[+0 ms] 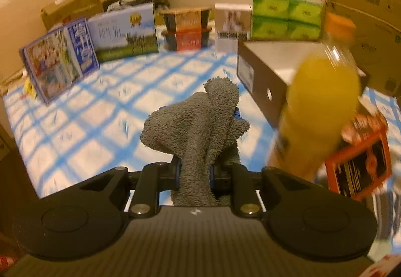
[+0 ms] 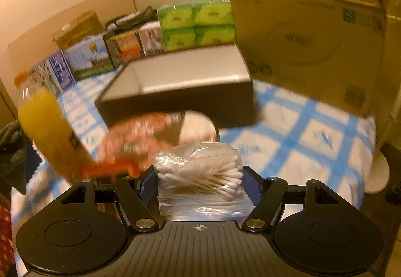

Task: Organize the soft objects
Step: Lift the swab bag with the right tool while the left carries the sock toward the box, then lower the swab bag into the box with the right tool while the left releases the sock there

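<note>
L tongs (image 1: 193, 174) nearly closed, pinching grey towel (image 1: 200, 121), R tongs (image 2: 199, 185) wide, clamping swab bag (image 2: 200, 174)

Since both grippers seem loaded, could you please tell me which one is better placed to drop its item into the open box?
Probably the right gripper: its cotton swab bag faces the open box directly ahead, whereas the left's towel sees it off to one side.
</note>
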`<action>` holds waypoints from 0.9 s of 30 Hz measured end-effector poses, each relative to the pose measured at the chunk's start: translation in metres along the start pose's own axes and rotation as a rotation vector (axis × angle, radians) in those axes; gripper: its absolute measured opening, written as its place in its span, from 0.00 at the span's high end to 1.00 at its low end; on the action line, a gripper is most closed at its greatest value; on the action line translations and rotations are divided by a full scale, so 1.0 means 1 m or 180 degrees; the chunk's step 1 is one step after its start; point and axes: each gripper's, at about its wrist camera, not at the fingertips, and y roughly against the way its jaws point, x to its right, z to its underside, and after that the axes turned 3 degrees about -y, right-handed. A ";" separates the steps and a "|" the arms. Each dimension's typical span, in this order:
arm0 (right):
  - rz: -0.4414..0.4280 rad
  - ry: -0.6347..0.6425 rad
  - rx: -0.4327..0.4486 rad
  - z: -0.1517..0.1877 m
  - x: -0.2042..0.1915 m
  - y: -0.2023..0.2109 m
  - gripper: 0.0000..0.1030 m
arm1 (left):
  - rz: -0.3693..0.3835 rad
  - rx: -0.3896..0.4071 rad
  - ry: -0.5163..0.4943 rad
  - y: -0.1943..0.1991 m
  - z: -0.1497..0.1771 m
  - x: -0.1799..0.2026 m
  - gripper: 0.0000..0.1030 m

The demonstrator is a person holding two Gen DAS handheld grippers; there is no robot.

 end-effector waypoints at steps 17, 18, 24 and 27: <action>-0.0363 0.0447 0.0125 -0.142 -0.038 -0.122 0.31 | 0.0472 0.0440 -0.0497 -0.096 -0.190 0.049 0.83; -0.0375 0.0461 0.0119 -0.146 -0.038 -0.128 0.31 | 0.0528 0.0444 -0.0527 -0.103 -0.198 0.056 0.83; -0.0368 0.0543 0.0067 -0.166 -0.042 -0.167 0.31 | 0.0835 0.0428 -0.0642 -0.133 -0.230 0.096 0.83; -0.0345 0.0576 0.0035 -0.170 -0.040 -0.182 0.31 | 0.0975 0.0389 -0.0768 -0.145 -0.237 0.114 0.83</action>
